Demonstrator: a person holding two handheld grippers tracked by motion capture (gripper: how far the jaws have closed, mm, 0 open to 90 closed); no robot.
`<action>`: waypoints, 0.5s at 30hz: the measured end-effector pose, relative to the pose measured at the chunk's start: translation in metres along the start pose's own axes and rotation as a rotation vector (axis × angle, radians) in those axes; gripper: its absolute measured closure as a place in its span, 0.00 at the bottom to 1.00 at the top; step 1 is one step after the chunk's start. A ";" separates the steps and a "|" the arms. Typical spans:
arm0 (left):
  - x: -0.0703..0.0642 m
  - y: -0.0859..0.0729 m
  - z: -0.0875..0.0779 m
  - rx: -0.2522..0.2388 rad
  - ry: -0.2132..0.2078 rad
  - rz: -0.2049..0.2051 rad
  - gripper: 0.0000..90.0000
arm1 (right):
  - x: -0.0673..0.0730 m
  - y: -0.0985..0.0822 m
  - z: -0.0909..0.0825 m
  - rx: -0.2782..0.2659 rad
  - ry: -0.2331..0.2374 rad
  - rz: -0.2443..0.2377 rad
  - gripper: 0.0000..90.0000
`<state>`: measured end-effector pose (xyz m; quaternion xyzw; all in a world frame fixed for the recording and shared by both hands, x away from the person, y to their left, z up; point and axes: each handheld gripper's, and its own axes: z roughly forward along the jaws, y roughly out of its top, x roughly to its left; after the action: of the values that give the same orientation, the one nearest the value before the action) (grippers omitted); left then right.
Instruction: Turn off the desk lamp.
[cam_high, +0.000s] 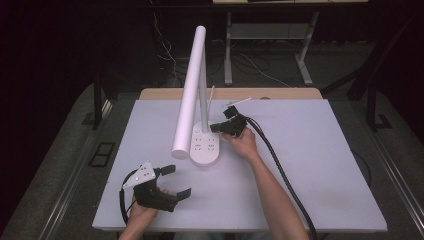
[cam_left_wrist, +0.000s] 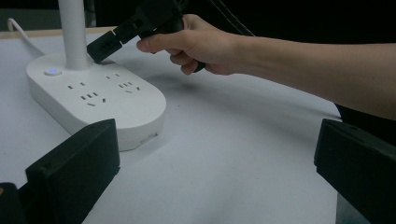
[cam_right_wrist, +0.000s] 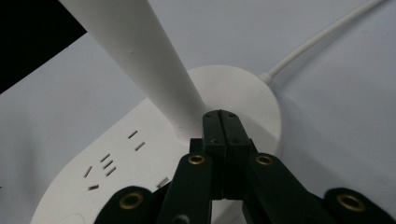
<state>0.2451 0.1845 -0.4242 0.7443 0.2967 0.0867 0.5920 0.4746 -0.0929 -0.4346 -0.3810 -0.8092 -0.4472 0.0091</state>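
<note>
A white desk lamp stands on the table: an oval base (cam_high: 206, 146) with power sockets, an upright post (cam_high: 203, 107) and a long tubular head (cam_high: 190, 95). My right gripper (cam_high: 214, 127) is shut, its tips at the foot of the post (cam_right_wrist: 177, 107), over the base (cam_right_wrist: 140, 158). In the left gripper view that gripper (cam_left_wrist: 100, 49) points down at the base (cam_left_wrist: 98, 100), near a lit blue button (cam_left_wrist: 52, 71). My left gripper (cam_high: 176, 181) rests open near the table's front left, nothing between its jaws.
The white power cord (cam_right_wrist: 322, 39) leaves the base toward the table's far edge (cam_high: 230, 93). A thick black cable (cam_high: 280, 170) trails from my right gripper along the forearm. Desk legs and loose wires (cam_high: 250, 62) stand beyond the table.
</note>
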 end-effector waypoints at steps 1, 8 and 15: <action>0.000 0.000 0.000 0.001 0.000 0.000 0.00 | 0.001 0.000 0.000 -0.001 -0.003 0.002 1.00; 0.001 0.000 -0.001 -0.005 0.003 -0.006 0.00 | 0.004 0.001 -0.001 0.009 -0.014 -0.013 1.00; 0.002 0.000 -0.003 -0.009 0.004 -0.011 0.00 | -0.001 0.001 -0.005 0.010 -0.015 0.012 1.00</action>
<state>0.2454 0.1880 -0.4243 0.7398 0.3013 0.0861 0.5954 0.4742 -0.0963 -0.4309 -0.3892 -0.8092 -0.4400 0.0074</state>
